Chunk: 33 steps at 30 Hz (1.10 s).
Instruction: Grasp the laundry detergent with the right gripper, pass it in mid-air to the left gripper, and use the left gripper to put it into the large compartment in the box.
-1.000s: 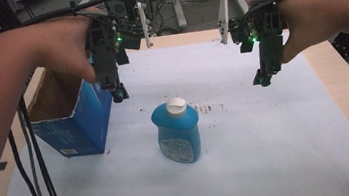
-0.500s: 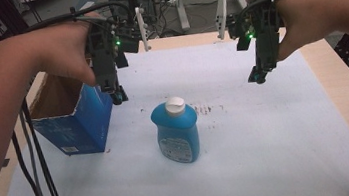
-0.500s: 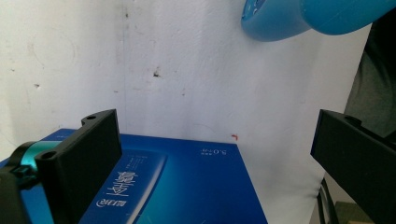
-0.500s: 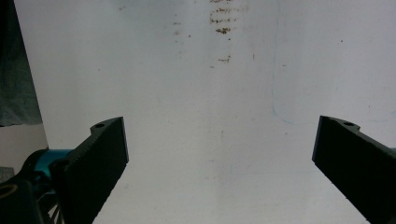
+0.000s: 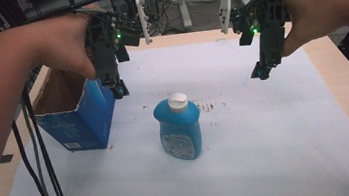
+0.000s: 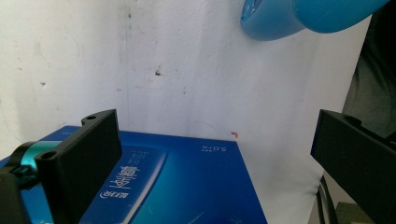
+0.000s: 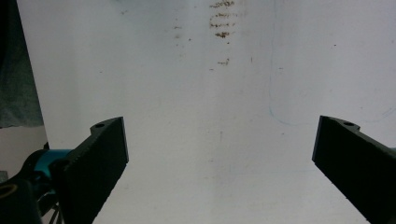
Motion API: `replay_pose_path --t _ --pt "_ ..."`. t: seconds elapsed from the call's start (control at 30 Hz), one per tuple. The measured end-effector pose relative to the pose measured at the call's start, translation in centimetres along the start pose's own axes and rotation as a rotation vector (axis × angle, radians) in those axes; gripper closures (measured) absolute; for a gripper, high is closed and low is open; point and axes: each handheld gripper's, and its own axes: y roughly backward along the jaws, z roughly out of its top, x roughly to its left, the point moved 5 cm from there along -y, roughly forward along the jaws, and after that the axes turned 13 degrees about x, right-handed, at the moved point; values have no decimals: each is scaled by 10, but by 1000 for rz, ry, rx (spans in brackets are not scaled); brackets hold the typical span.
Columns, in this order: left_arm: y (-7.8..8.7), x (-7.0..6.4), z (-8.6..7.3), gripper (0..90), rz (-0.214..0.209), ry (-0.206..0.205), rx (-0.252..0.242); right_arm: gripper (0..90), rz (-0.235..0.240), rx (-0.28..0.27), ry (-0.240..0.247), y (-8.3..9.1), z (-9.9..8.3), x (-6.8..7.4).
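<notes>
A blue bottle (image 5: 178,127) w/ a white cap (image 5: 178,100) is seen upright near the middle of the white sheet (image 5: 268,137) that covers the table (image 5: 329,64); the cap is on, and what is inside cannot be told. To its left, apart from it, a blue carton (image 5: 81,117) is stood on the sheet w/ its top open; a brown inner wall is seen, but the contents cannot be made out. The left gripper (image 5: 117,89) is held above the carton's right-hand top edge, jaws spread wide, nothing gripped; in the left gripper view the carton's printed blue face (image 6: 187,186) is seen below and between the jaws, and part of the bottle (image 6: 299,14) at the top edge. The right gripper (image 5: 261,71) is held above bare sheet, well apart from the bottle on its right, jaws likewise spread w/ nothing between them; in the right gripper view, white sheet (image 7: 219,116) w/ a few brown specks (image 7: 222,21) is seen. Cables are trailed from both grippers toward the near table edge.
</notes>
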Motion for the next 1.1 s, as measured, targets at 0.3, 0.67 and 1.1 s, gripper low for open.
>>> replay_pose_path --t 0.3,0.67,1.1 --pt "-1 -7 -1 18 6 -11 11 26 -9 -22 -17 2 -3 12" --pt "3 -19 -3 17 16 -32 17 26 9 -86 -63 -6 -11 38" --pt "8 -28 -5 18 20 -45 10 26 57 -266 -96 -17 -13 71"
